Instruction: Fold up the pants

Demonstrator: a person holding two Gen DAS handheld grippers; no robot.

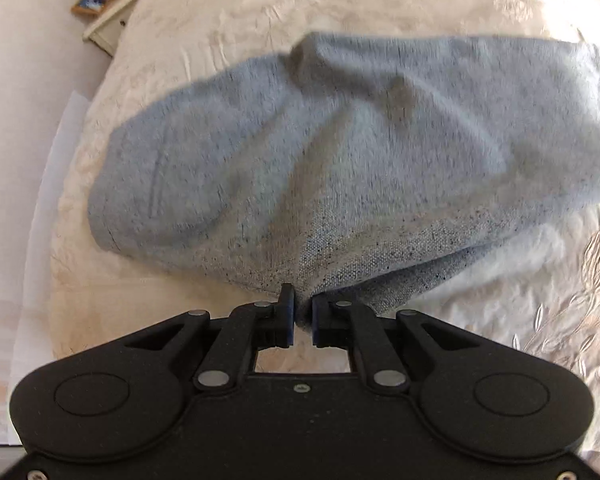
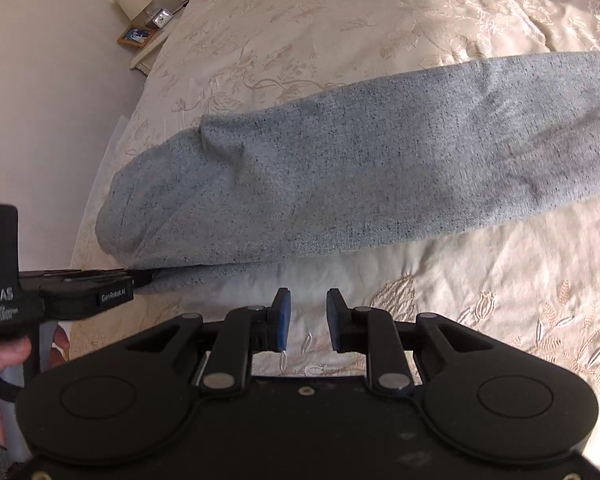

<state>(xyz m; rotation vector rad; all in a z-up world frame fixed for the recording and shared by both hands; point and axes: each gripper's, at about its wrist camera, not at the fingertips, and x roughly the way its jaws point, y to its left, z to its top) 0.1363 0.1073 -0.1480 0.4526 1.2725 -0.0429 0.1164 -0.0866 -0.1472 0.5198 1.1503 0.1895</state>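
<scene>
Grey pants (image 1: pixel 340 152) lie across the bedspread (image 1: pixel 228 12), just ahead of both grippers. Left gripper (image 1: pixel 303 312) has pinched the near hem, so looks like the fold is just starting; next it needs that edge lifted and carried over. Right gripper (image 2: pixel 308 312) sits half open with nothing in it. Only the right view shows the hand (image 2: pixel 4 364) holding the left one.

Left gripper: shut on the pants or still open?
Shut on them. The left gripper pinches the near edge of the grey pants between its pads.
</scene>
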